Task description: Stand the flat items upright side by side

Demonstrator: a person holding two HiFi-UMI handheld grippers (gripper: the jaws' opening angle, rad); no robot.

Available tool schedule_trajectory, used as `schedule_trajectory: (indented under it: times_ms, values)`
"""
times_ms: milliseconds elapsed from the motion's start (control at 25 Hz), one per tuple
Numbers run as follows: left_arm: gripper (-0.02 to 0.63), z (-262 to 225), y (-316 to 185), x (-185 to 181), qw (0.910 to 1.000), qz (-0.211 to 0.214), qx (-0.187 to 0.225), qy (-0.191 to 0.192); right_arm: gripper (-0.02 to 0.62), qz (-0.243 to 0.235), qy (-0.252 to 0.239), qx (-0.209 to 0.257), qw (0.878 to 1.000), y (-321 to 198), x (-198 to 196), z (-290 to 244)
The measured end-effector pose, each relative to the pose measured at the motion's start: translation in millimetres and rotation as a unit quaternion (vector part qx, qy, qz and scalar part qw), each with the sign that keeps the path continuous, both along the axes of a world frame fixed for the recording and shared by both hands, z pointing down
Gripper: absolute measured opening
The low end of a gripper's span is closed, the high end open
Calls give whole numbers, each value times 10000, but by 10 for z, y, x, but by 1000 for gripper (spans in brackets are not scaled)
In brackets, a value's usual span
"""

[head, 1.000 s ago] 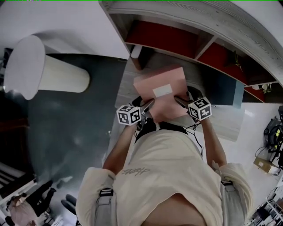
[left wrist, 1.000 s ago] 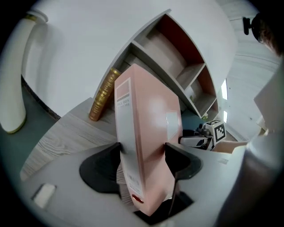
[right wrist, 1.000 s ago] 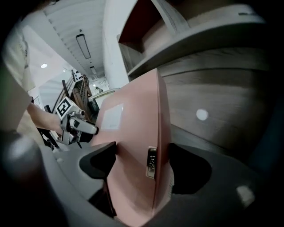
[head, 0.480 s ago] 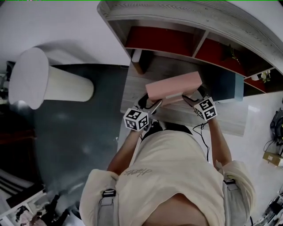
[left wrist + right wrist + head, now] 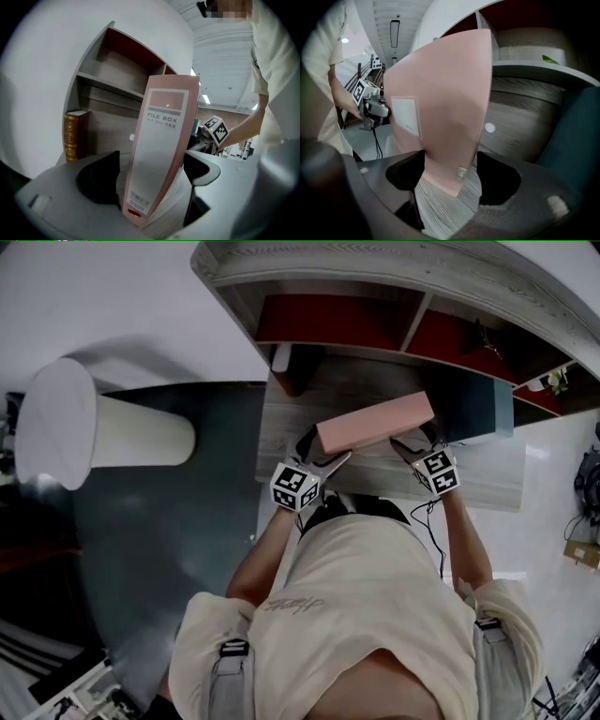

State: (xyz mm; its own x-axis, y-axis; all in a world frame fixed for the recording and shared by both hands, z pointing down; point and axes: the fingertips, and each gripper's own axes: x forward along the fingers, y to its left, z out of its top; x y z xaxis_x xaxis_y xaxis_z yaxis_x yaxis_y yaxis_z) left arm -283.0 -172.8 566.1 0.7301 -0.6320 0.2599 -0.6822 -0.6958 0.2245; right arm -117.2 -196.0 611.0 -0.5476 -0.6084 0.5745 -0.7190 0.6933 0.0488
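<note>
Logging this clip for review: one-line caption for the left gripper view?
Pink file box stands upright on the wooden surface between the left gripper's jaws, which have just been opening.

- Grey wood-grain shelf board [image 5: 286, 427]: the carrying surface, below red-backed compartments.
- Pink file box [image 5: 375, 423]: stands on edge, mid-board.
- Brown book [image 5: 74, 135], gilt spine: upright at the board's left end.
- Dark teal object [image 5: 478, 409]: right of the box; kind unclear.
</note>
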Motion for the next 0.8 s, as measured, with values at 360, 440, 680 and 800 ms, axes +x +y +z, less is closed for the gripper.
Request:
schedule_trajectory:
  times_ms: [360,440,680,800]
  values:
    - [364,36,18,222,9901,1274,409,-420,334,951,-209,-25,9952,305,203,-21]
    - [355,38,-4,238,9901,1237,494,-433,330,1210,-248,-20,9923,394,264,13]
    - [348,61,19,430,9916,1100,478,-492,314,2090,-383,-103,9771,750,558,106]
    - [348,73,20,567,9947,789,405,-520,305,2495,-545,-174,9667,924,718,135]
